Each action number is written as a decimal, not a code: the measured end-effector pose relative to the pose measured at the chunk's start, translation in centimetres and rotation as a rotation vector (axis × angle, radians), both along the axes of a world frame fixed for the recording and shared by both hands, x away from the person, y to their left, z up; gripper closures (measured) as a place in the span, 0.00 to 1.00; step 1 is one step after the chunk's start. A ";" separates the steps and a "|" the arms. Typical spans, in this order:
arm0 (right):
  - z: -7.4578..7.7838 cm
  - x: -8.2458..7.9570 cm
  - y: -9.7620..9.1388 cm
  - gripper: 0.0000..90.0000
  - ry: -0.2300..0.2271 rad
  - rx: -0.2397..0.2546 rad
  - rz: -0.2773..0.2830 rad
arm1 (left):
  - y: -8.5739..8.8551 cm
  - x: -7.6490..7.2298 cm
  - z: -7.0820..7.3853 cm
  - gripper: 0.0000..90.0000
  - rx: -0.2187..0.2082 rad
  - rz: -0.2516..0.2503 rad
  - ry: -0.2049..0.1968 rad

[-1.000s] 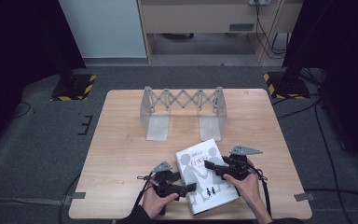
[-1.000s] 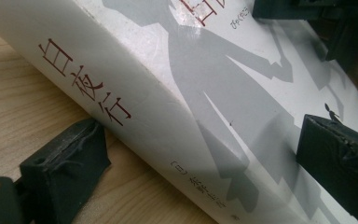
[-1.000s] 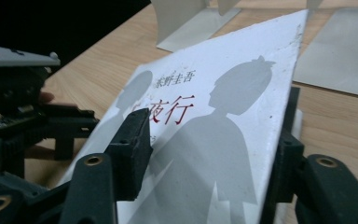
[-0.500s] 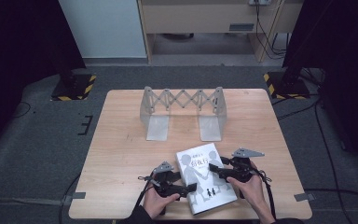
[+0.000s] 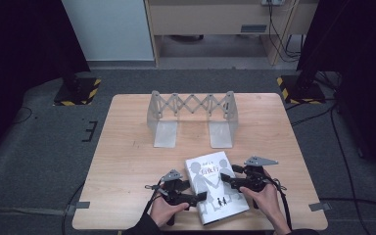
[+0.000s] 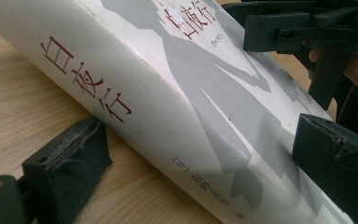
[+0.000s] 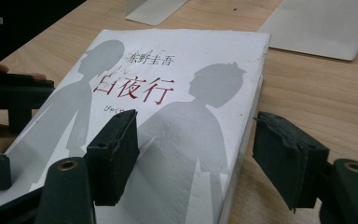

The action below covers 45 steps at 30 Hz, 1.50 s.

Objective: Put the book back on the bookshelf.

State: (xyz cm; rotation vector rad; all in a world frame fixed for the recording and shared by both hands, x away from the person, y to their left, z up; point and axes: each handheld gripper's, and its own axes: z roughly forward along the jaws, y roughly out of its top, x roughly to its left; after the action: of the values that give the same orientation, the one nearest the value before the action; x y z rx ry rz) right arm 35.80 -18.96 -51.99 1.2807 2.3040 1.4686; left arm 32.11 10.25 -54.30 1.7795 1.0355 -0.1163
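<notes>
- Your right gripper [image 5: 226, 180] sits over the right half of the white book [image 5: 216, 186], and its jaws have just been opening: they stand spread, one pad over the cover, the other out past the book's page edge above the bare wood, neither pressing on it.
- In the right gripper view that spread is plain: the book's right edge lies between the two pads with a gap on each side, and the cover with its grey figures and red title runs forward from the jaws.
- Your left gripper [image 5: 200, 197] meets the same book from the opposite side, at its spine. In the left gripper view one pad lies on the wood just beside the spine and the other sits on the cover; whether they truly pinch the book I cannot tell.
- The book lies flat on the table, slightly askew, directly between your two grippers at the near edge.
- Beyond the grippers, well apart from the book, a grey expanding book rack [image 5: 192, 117] stands near the far side, its two flat feet pointing towards you.
- The wooden table [image 5: 127, 161] bears all of this.
- Around it you have grey carpet [image 5: 39, 161], a pale cabinet behind, and yellow-black striped stand bases [image 5: 78, 92] at both far corners.
</notes>
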 end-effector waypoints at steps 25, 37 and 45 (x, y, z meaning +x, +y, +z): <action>-0.6 -0.1 0.6 0.38 0.057 0.090 -0.029 | 0.2 0.2 0.1 0.09 -0.013 0.035 0.024; -0.2 -0.3 0.8 0.47 0.032 0.106 -0.029 | 0.7 0.6 0.7 0.15 0.010 0.019 0.093; 0.0 -0.5 0.7 0.51 0.015 0.113 -0.038 | 0.6 0.6 0.7 0.14 0.016 0.017 0.095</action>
State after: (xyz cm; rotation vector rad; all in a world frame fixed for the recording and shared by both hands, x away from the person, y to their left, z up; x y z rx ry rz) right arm 35.28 -18.22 -52.02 1.3608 2.2215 1.6025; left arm 32.74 10.87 -53.58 1.7941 1.1216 -0.1837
